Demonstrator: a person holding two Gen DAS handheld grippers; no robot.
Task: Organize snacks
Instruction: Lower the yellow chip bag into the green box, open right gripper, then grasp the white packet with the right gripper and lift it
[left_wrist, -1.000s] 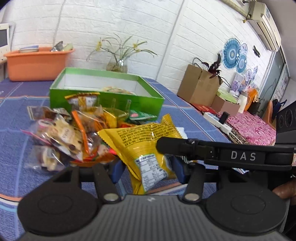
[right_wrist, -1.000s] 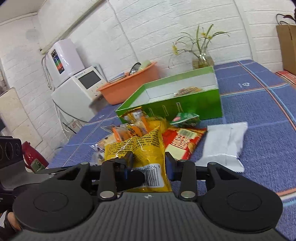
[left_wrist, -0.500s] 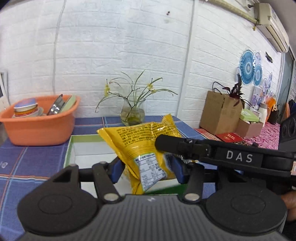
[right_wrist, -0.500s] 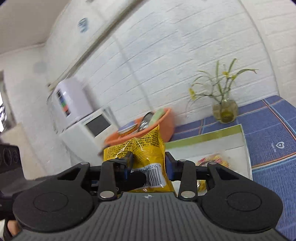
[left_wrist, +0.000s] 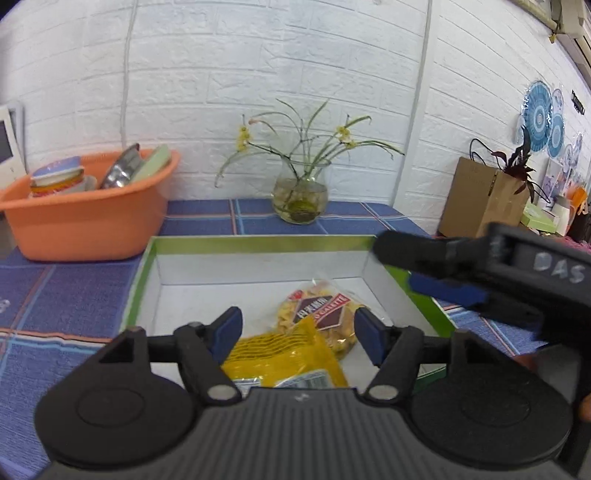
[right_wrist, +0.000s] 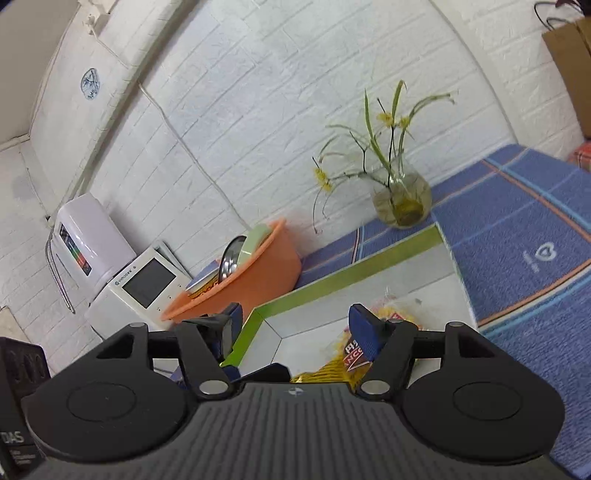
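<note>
The green box (left_wrist: 258, 242) with a white inside lies below both grippers; it also shows in the right wrist view (right_wrist: 391, 254). The yellow snack bag (left_wrist: 284, 358) lies loose in the box, below my open left gripper (left_wrist: 297, 332). A clear packet of biscuits with a dark red label (left_wrist: 321, 314) lies beyond it in the box. My right gripper (right_wrist: 295, 325) is open and empty above the box; its fingers (left_wrist: 439, 286) show at the right of the left wrist view. Only a yellow edge of the bag (right_wrist: 328, 373) shows in the right wrist view.
An orange basin (left_wrist: 85, 221) with dishes stands behind the box at the left. A glass vase with flowers (left_wrist: 299, 199) stands behind the box. A white appliance (right_wrist: 136, 288) sits at the table's far left. A cardboard box (left_wrist: 484, 199) stands at the right.
Both grippers carried the yellow bag from the snack pile up over the green box. Both have opened, and the bag has dropped into the box.
</note>
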